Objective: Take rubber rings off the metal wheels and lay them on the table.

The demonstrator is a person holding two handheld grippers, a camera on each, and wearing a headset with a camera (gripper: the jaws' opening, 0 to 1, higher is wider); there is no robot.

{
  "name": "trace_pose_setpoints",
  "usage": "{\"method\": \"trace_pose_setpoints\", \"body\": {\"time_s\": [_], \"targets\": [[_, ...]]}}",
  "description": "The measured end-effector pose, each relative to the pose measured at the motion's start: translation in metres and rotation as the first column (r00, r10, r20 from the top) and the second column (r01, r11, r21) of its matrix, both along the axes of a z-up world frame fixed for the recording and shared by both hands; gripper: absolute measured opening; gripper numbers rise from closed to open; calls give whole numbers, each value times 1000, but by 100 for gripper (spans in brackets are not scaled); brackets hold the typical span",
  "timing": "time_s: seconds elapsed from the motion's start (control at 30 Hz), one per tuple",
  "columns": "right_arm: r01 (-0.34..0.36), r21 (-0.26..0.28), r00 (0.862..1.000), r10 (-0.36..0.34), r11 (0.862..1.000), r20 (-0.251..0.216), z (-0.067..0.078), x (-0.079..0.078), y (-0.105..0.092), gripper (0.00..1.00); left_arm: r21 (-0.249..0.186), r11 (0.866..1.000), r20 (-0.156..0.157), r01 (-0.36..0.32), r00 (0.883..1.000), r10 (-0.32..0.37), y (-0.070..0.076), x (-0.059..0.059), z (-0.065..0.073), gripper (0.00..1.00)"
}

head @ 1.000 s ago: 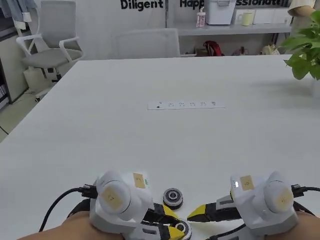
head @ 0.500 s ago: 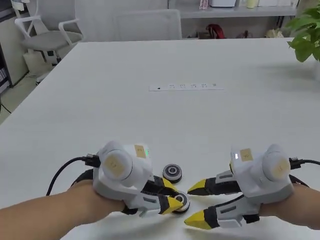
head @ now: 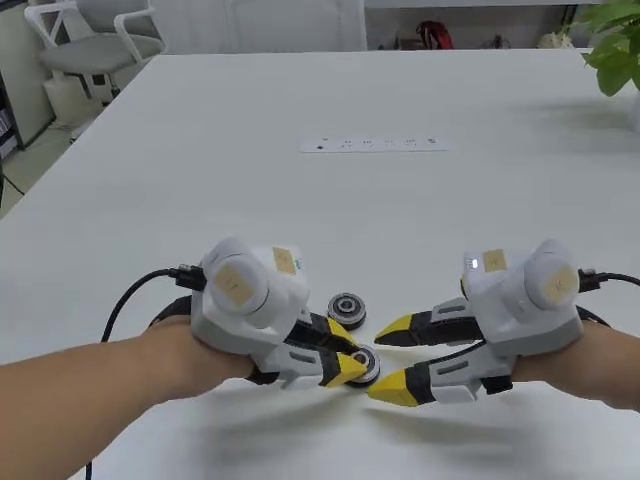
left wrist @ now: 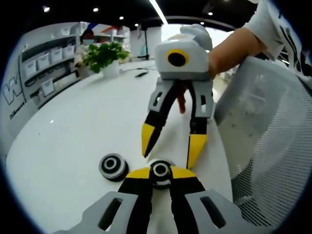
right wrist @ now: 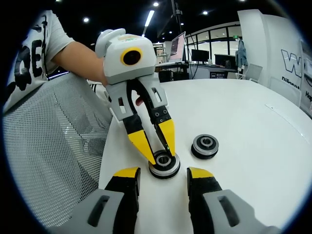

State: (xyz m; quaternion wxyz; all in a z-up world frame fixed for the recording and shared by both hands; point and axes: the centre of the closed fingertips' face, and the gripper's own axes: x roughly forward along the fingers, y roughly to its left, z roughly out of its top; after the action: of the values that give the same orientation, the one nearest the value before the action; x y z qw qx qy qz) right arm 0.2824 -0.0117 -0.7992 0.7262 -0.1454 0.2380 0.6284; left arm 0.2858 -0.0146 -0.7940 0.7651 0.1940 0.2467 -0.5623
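White surface (head: pixel 300 220) runs away from the person, with a power strip (head: pixel 372 145) set flat in it further back; an office chair (head: pixel 100 45) stands beyond the far left corner and a plant's (head: pixel 615 50) leaves show at the far right edge.

Near the front edge two hand-held grippers point at each other, tips almost meeting; the left hand-held gripper (head: pixel 345 352) has its yellow-tipped jaws pinched on a wheel (head: pixel 363 364) that lies flat on the surface; in the left gripper view the two tips press against opposite sides of that wheel (left wrist: pixel 161 170); the right gripper view shows the same grip from the front, the tips down on the wheel (right wrist: pixel 164 165).

The right hand-held gripper (head: pixel 382 362) is spread, one jaw to each side of the wheel and clear of it; its own view shows the two tips apart, just short of the wheel, touching nothing; in the left gripper view it (left wrist: pixel 168 141) comes in from above with its jaws parted over the wheel.

A second wheel (head: pixel 347 306) lies flat just beyond the first, apart from both hand-held grippers; it shows in the left gripper view (left wrist: pixel 113 166) and in the right gripper view (right wrist: pixel 204 145); a dark ring (left wrist: pixel 104 168) sits round its rim; the pinched wheel's rim is dark too.

A mesh chair back (right wrist: pixel 53 146) stands beside the surface, behind the left hand-held gripper.
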Motion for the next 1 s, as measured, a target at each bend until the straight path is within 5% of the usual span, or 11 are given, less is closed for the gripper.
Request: {"method": "trace_pose_setpoints", "body": {"time_s": [1.0], "targets": [[38, 3, 999, -38, 999, -4, -4, 2, 9, 24, -6, 1000, 14, -13, 1000, 13, 1, -1, 0, 13]]}}
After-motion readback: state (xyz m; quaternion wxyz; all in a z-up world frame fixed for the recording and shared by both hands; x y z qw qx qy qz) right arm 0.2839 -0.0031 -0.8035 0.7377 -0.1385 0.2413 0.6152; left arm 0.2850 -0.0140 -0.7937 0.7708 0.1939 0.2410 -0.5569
